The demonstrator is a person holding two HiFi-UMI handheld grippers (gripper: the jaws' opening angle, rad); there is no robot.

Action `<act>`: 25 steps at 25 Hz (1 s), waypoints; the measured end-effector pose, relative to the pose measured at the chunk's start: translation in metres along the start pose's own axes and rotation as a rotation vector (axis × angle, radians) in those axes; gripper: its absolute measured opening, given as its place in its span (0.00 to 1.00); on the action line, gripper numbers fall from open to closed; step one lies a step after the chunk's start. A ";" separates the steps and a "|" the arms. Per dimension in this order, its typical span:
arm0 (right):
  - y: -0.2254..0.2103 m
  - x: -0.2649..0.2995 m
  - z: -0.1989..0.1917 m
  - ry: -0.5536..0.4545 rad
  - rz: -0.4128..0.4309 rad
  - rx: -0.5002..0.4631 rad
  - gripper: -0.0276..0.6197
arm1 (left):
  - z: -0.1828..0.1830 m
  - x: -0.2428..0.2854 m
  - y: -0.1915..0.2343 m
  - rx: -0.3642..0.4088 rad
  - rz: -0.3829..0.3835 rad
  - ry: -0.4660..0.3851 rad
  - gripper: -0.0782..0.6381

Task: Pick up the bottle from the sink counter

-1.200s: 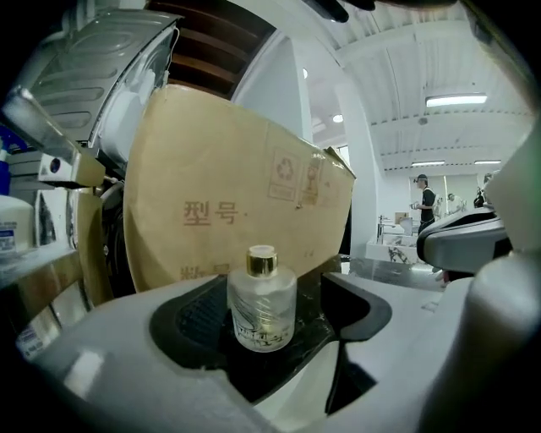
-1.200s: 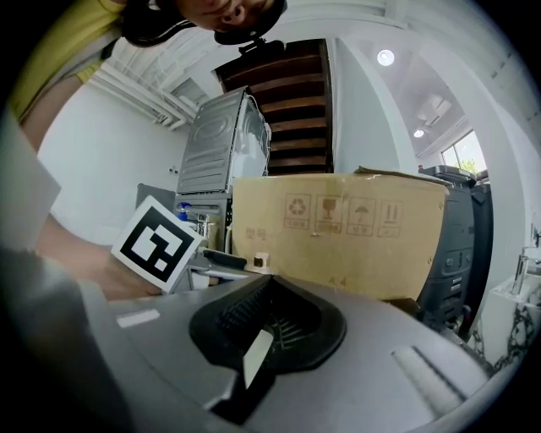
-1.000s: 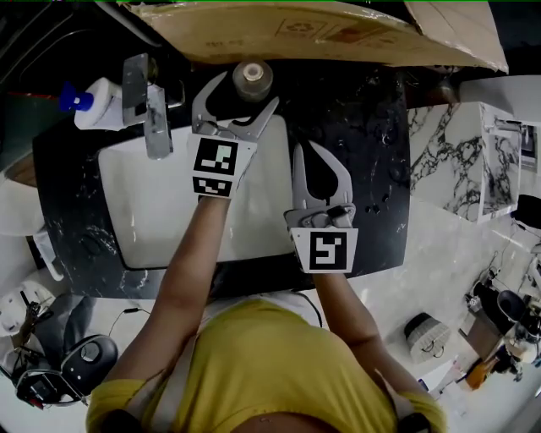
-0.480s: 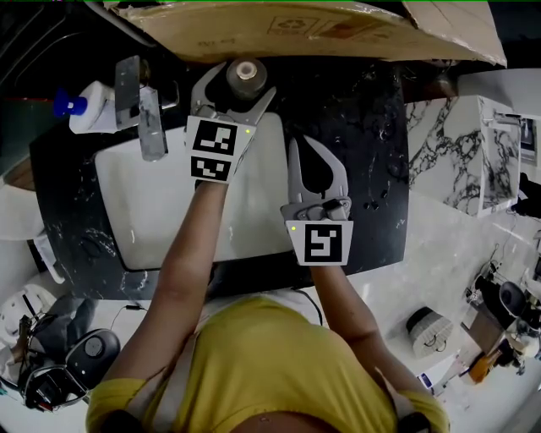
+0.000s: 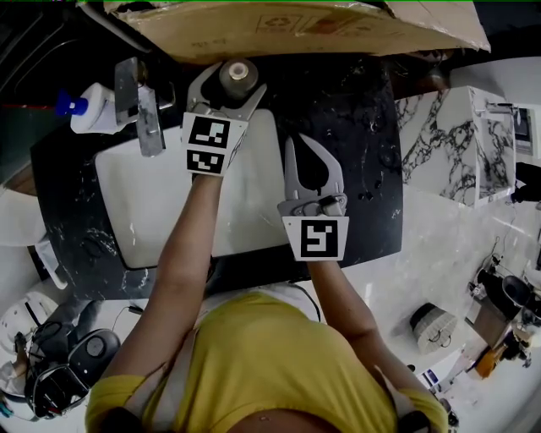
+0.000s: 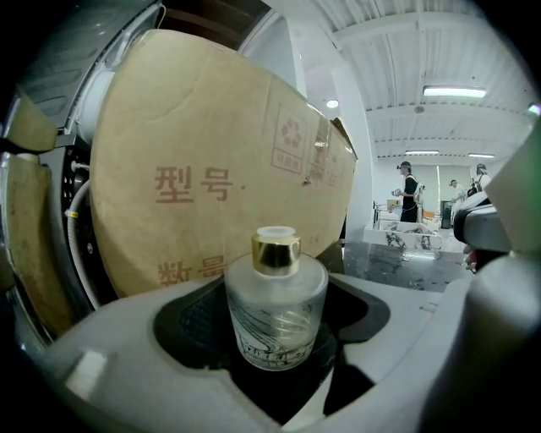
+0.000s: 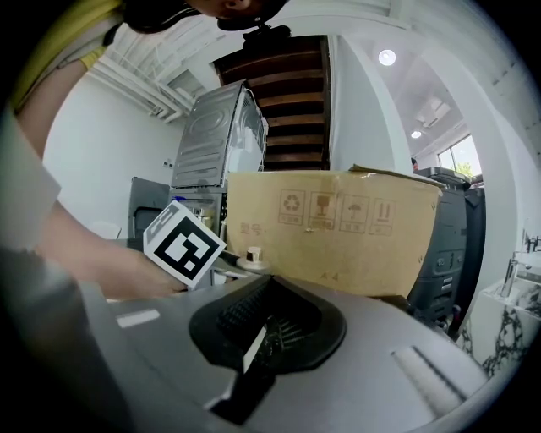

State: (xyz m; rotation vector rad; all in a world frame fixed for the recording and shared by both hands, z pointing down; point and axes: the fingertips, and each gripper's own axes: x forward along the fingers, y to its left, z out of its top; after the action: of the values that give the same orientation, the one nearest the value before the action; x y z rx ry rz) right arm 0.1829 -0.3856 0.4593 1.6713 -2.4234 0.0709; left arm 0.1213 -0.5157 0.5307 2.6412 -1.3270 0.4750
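**Left jaws close in around the bottle on the back ledge**

The bottle [image 6: 275, 309], frosted glass with a gold collar, stands upright on the dark sink counter [image 5: 338, 101] at the top centre of the head view, just in front of the cardboard box [image 5: 296, 25]. We bring the left gripper [image 5: 230, 83] in nearly level over the white basin [image 5: 144, 203], because the box blocks any approach from behind.

In the left gripper view the bottle sits centred between the jaws, which have just been closing. Dark gaps show on both sides, so the pads do not press yet and the tool is not yet gripping. We judge that keeping the round body centred matters, since an off-centre squeeze could push it against the box or tip it.

The right gripper [image 5: 293, 139] waits in the middle of the frame, over the counter at the basin's right edge. Its jaws are clenched on nothing, and it is out of the left arm's way.

The faucet [image 5: 148, 110] and a blue-capped bottle [image 5: 89, 108] stand at the upper left, apart from the grasp.
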 end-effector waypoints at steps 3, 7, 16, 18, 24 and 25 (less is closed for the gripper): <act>0.000 -0.007 0.004 -0.005 -0.009 -0.011 0.04 | 0.008 -0.009 -0.003 0.007 -0.004 -0.014 0.58; -0.001 -0.015 0.008 -0.002 -0.026 -0.035 0.05 | 0.026 -0.025 -0.013 0.020 -0.028 -0.031 0.58; 0.004 -0.040 0.032 -0.038 -0.064 -0.050 0.05 | 0.049 -0.085 -0.046 0.030 -0.081 -0.028 0.58; 0.004 -0.048 0.037 -0.045 -0.075 -0.059 0.05 | 0.053 -0.101 -0.051 0.023 -0.079 -0.029 0.58; 0.009 -0.073 0.053 -0.069 -0.104 -0.074 0.05 | 0.063 -0.150 -0.063 0.011 -0.059 -0.044 0.58; 0.011 -0.077 0.056 -0.075 -0.106 -0.067 0.05 | 0.065 -0.158 -0.065 0.009 -0.056 -0.050 0.58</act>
State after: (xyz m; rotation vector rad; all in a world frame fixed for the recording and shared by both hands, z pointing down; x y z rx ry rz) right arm 0.1914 -0.3195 0.3904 1.7989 -2.3562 -0.0892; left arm 0.0988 -0.3752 0.4159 2.7067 -1.2632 0.4114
